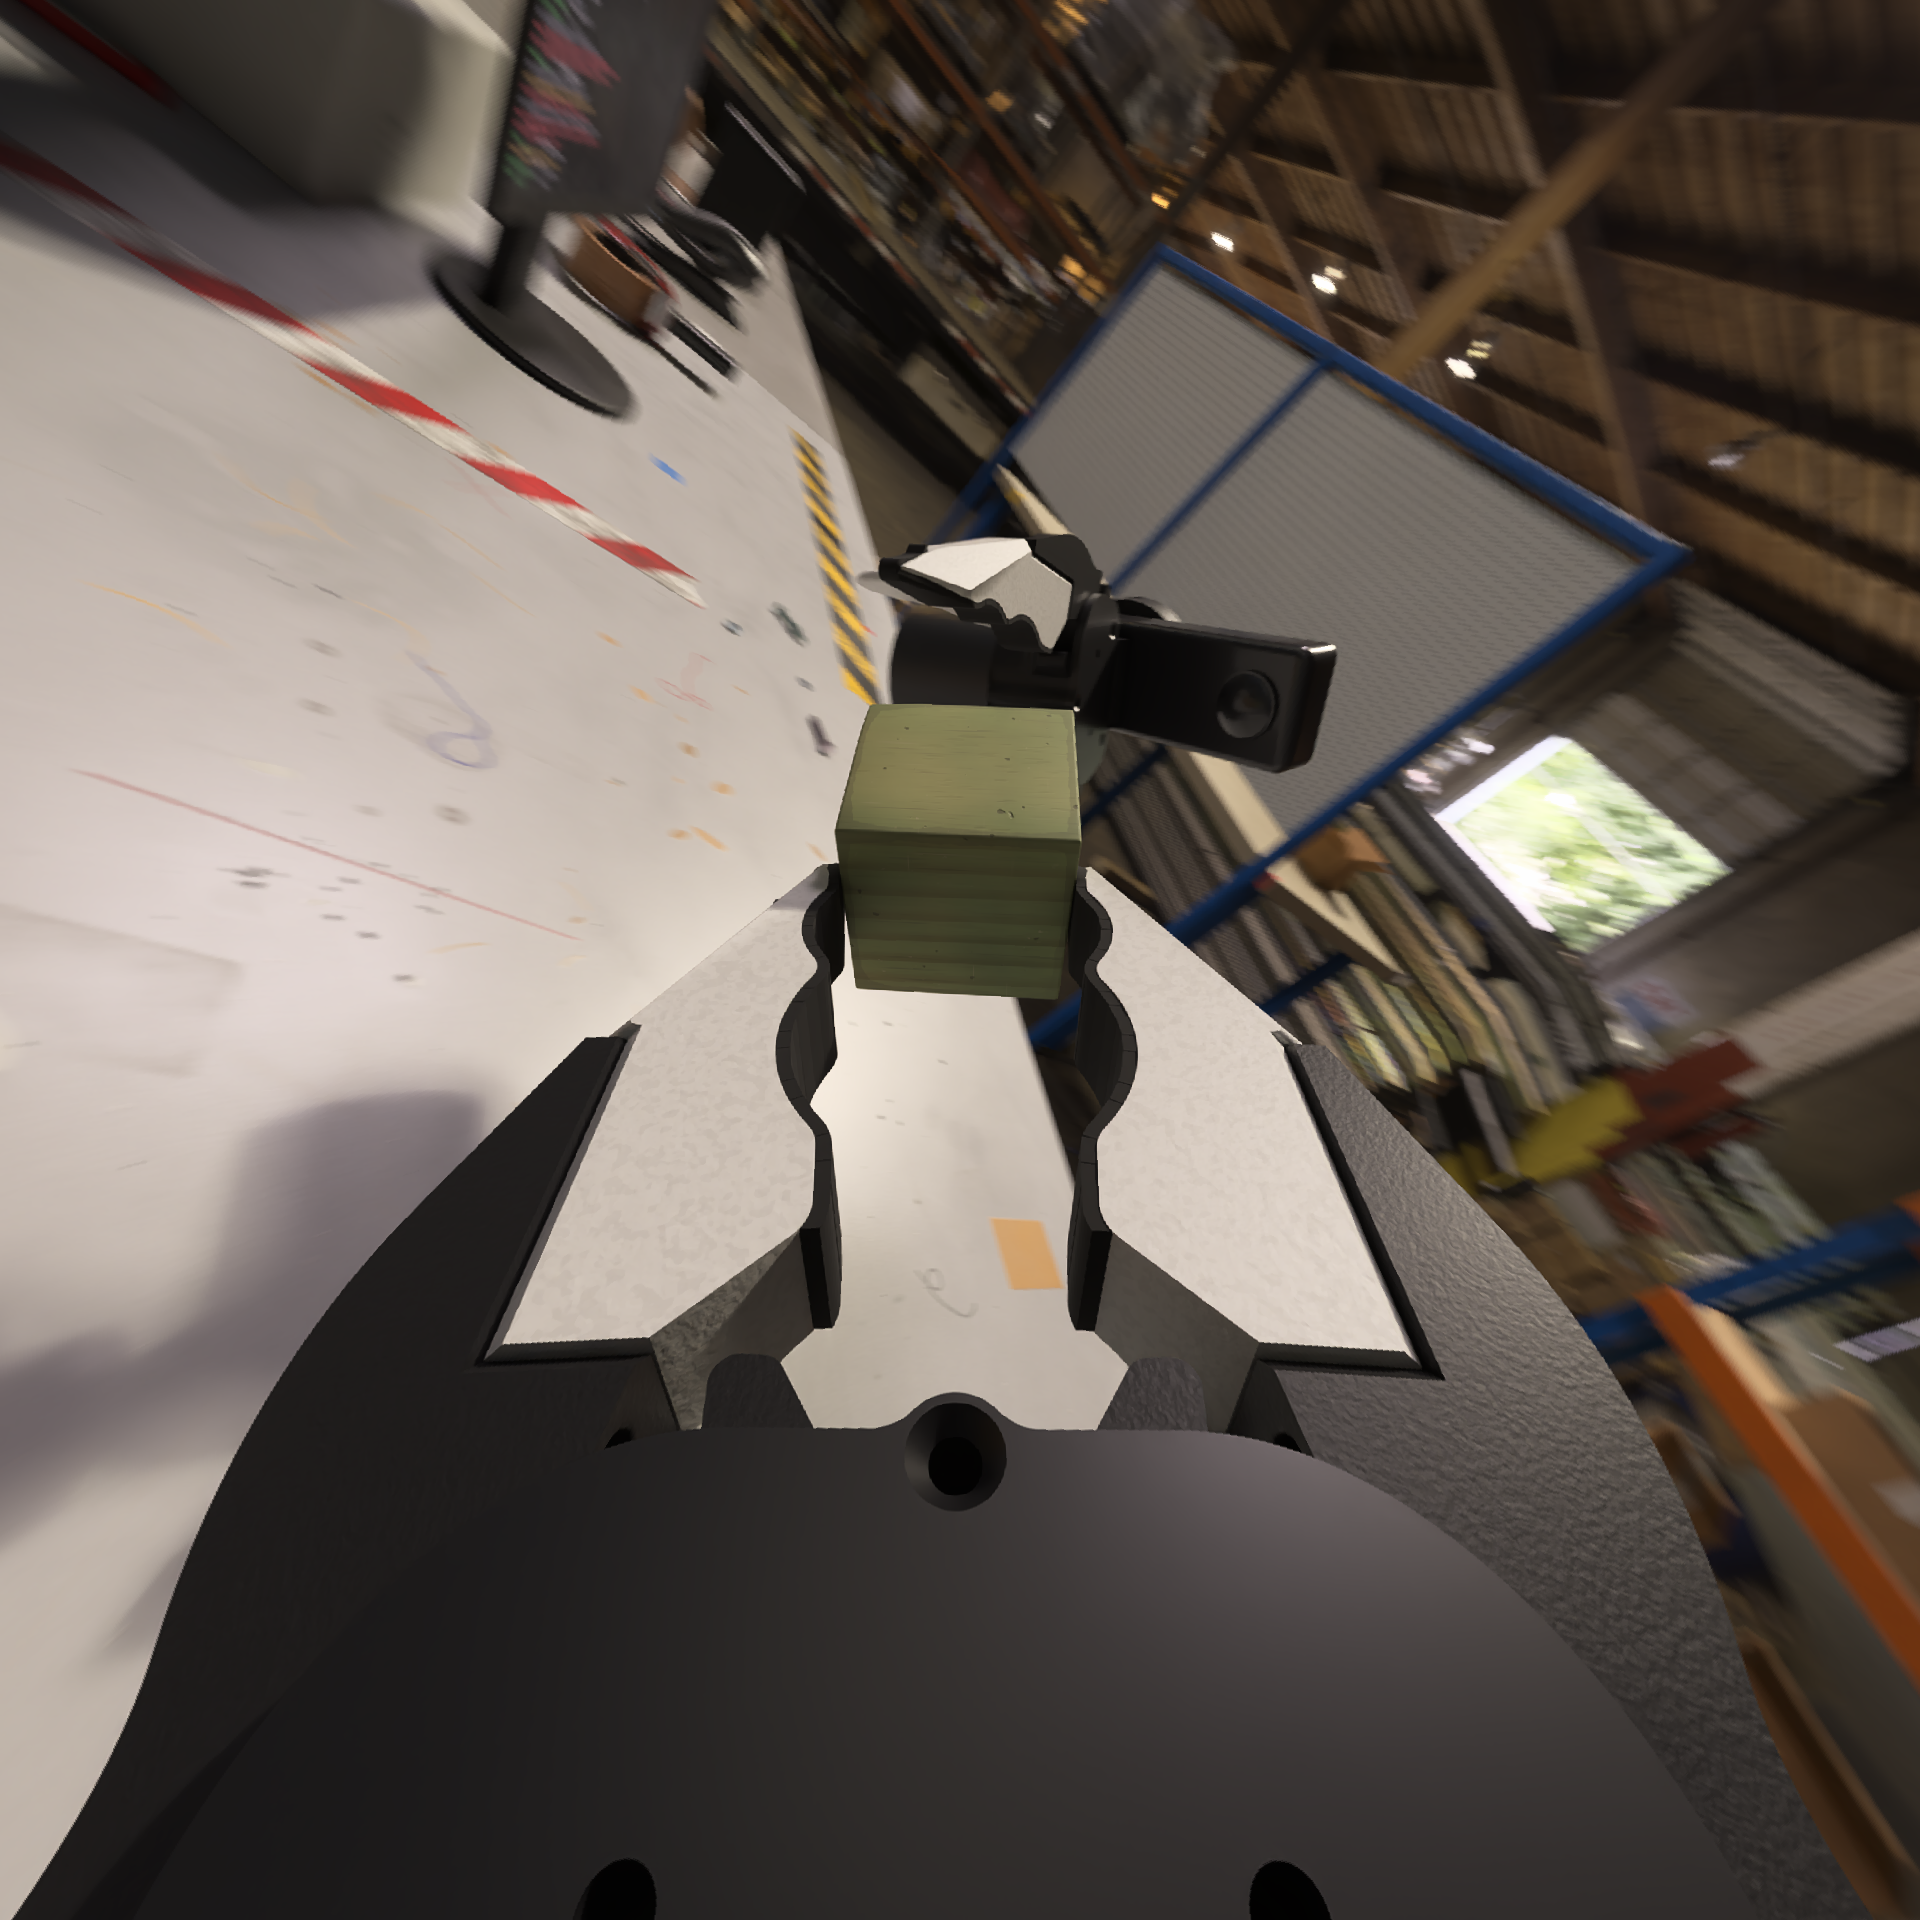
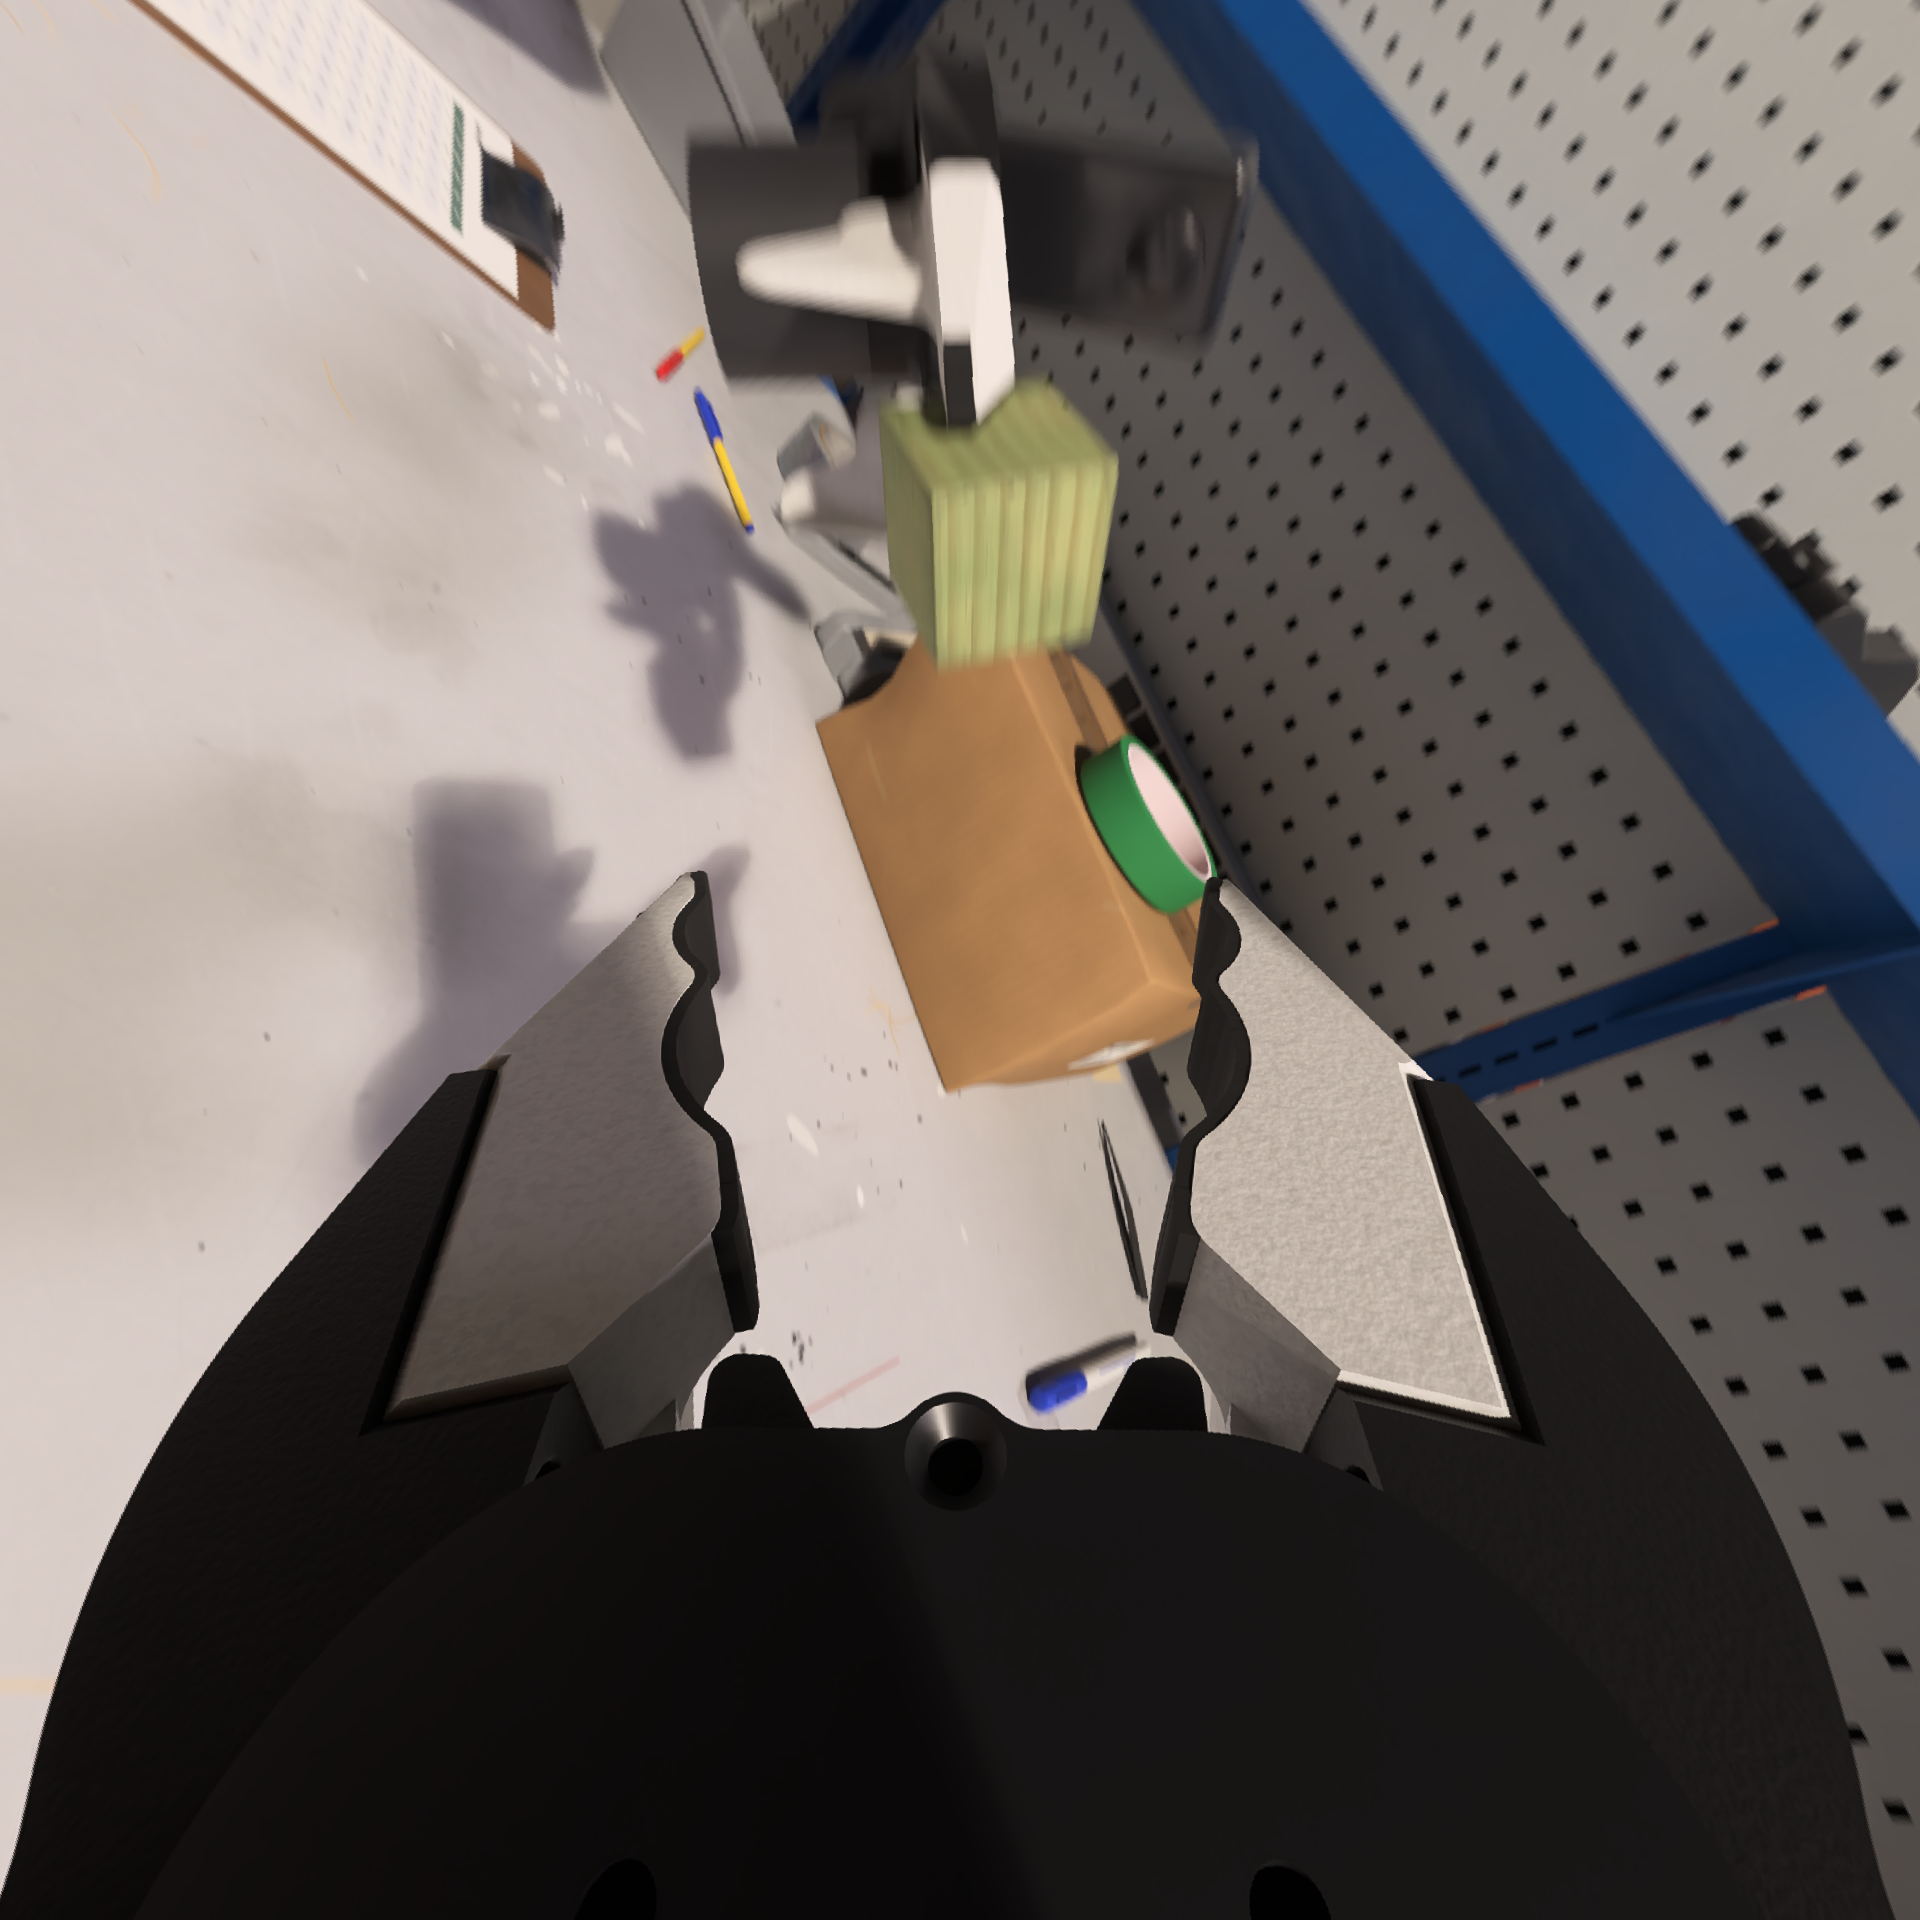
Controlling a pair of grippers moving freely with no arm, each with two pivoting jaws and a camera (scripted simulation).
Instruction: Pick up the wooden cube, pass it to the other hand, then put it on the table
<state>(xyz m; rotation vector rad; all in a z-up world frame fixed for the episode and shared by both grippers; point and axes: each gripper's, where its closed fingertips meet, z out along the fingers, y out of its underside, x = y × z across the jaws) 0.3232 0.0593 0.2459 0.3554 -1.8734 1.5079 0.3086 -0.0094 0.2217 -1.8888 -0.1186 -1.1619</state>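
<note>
The wooden cube [image 1: 958, 847] is pale green with layered grain. My left gripper [image 1: 956, 894] is shut on the cube at its fingertips and holds it in the air above the white table [image 1: 312, 727]. In the right wrist view the cube [image 2: 997, 530] hangs ahead, blurred, with the left gripper [image 2: 956, 405] gripping its far end. My right gripper [image 2: 956, 894] is open and empty, a short way from the cube. It also shows in the left wrist view [image 1: 977, 592], beyond the cube.
A cardboard box [image 2: 997, 883] with a green tape roll [image 2: 1148, 831] lies by the blue-framed pegboard wall [image 2: 1558, 727]. A clipboard [image 2: 416, 135], pens [image 2: 722, 462] and a marker [image 2: 1081, 1371] lie on the table. A monitor stand [image 1: 530, 312] stands far back.
</note>
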